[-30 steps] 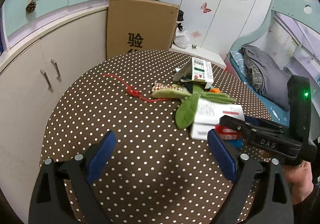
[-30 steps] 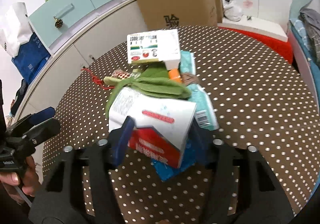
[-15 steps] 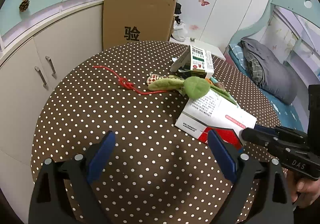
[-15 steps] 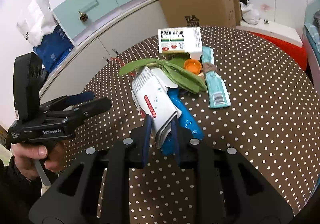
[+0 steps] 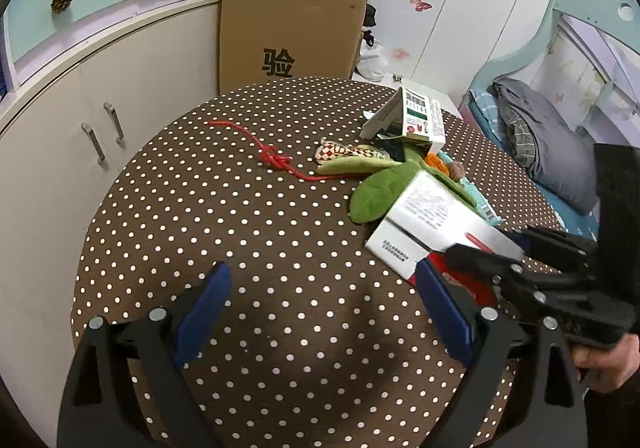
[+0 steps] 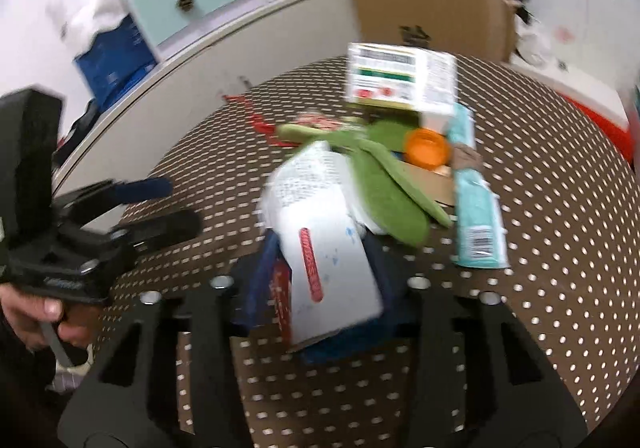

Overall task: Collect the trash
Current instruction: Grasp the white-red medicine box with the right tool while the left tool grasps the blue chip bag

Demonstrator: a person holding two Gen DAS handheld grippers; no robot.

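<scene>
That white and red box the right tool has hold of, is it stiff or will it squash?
The box looks like thin, empty card, so probably light. Its top flap hangs open and bent, so it would likely squash if the right tool squeezes hard. Its jaws have just been opening slightly with the box between them, so it might slip.

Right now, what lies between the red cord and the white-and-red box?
In the left wrist view, a green leaf lies between the red cord and the box; otherwise dotted tablecloth.
</scene>
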